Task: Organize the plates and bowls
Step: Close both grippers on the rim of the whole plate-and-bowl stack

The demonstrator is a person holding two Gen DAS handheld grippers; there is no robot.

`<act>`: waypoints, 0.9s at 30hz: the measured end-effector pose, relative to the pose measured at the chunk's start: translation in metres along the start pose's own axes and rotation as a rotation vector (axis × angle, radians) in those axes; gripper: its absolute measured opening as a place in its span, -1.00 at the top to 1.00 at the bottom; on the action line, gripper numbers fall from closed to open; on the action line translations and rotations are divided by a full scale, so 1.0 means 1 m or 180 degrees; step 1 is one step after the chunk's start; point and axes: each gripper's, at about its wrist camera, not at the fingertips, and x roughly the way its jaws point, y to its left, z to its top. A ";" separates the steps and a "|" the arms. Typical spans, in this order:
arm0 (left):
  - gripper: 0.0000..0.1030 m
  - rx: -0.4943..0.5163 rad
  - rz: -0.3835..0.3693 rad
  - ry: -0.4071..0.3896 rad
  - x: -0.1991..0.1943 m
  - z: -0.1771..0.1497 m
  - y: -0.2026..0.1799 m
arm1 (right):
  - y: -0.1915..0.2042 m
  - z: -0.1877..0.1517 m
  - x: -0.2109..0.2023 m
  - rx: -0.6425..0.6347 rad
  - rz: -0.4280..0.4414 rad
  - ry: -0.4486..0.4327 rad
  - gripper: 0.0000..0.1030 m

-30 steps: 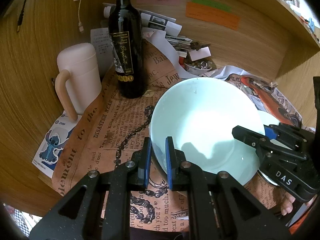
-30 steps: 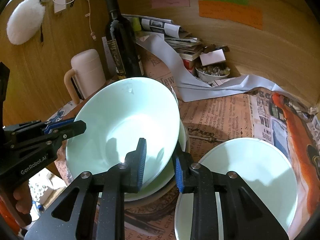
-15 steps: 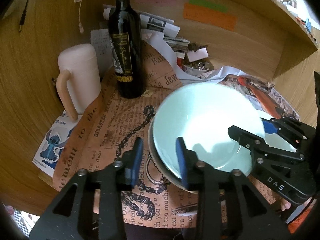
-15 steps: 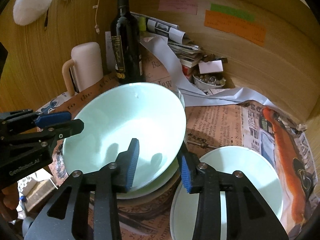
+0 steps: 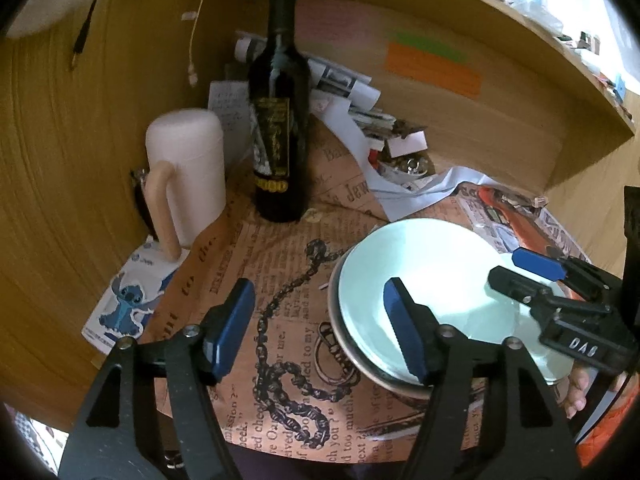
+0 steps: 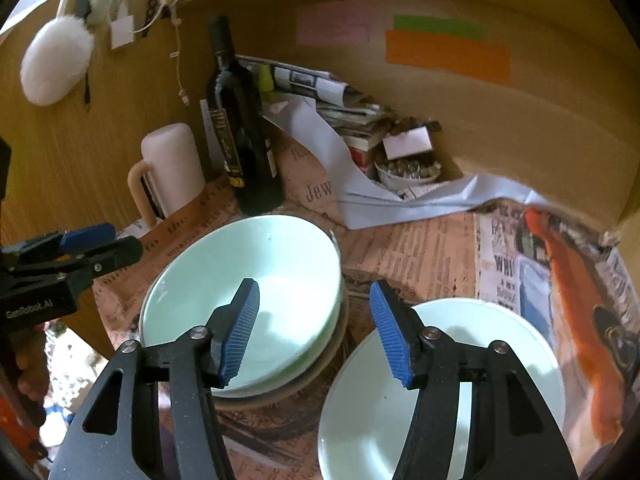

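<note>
Both grippers, left gripper (image 5: pixel 320 320) and right gripper (image 6: pixel 314 322), clamped on the pale green bowl's (image 6: pixel 280 264) rim a second ago, are opening and empty, leaving it nested on the stack left of the plate (image 6: pixel 500 328), so this placement looks done.

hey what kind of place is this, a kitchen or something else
Probably a home desk nook, not a kitchen: wooden walls with sticky notes, a pile of papers, and a wine bottle standing on a newspaper-print covering.
</note>
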 end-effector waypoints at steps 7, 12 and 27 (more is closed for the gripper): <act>-0.29 -0.0059 -0.0170 0.0276 0.024 -0.011 0.005 | -0.013 -0.005 0.010 0.0211 0.0195 0.0211 -0.05; -0.29 -0.0050 -0.0296 0.0395 0.034 -0.019 0.002 | -0.016 -0.004 0.018 0.0271 0.0325 0.0359 -0.05; -0.01 -0.0218 -0.0759 0.0602 0.051 -0.024 0.004 | -0.015 -0.006 0.044 0.0262 0.0413 0.0734 -0.03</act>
